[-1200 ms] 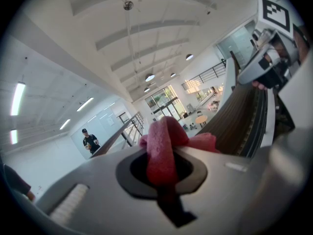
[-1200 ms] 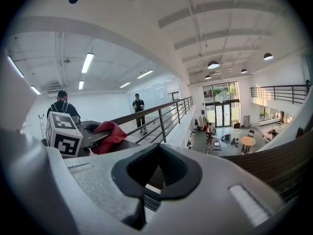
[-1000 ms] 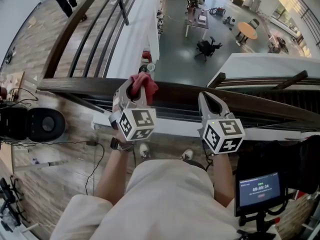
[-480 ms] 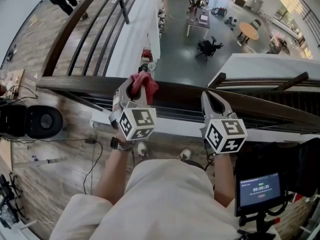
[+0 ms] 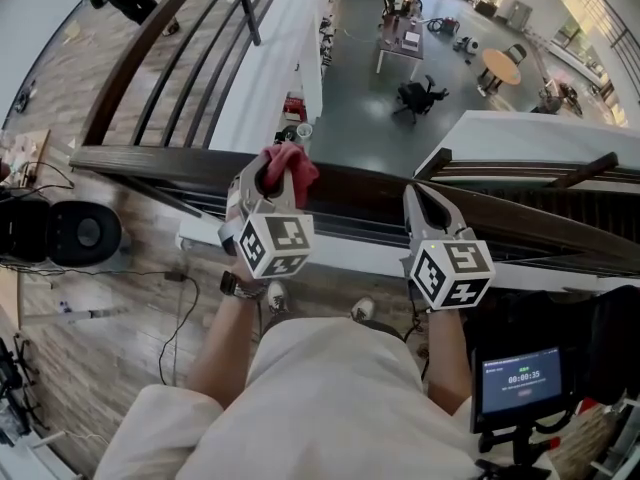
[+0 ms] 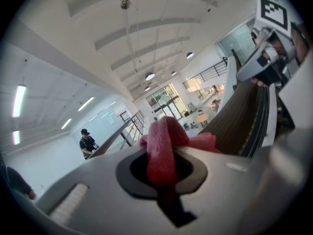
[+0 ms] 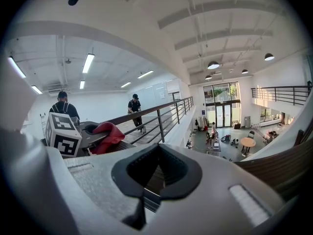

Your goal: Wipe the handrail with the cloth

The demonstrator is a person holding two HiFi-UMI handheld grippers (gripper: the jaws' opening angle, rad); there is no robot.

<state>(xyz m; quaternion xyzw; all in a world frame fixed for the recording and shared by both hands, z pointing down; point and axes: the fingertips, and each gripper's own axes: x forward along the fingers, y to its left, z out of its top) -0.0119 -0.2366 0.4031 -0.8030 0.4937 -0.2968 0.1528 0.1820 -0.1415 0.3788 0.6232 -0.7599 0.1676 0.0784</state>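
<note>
Seen from above, the left gripper (image 5: 268,176) pinches the red cloth (image 5: 290,165) over the dark handrail (image 5: 360,193). The right gripper (image 5: 420,200) hangs over the rail, well to the right. In the left gripper view the cloth is bunched tight between the jaws, its loose end poking out beyond them. In the right gripper view the jaws are pressed together on nothing. To wipe well, I'd press that loose end flat on the rail top and slide it steadily along.
</note>
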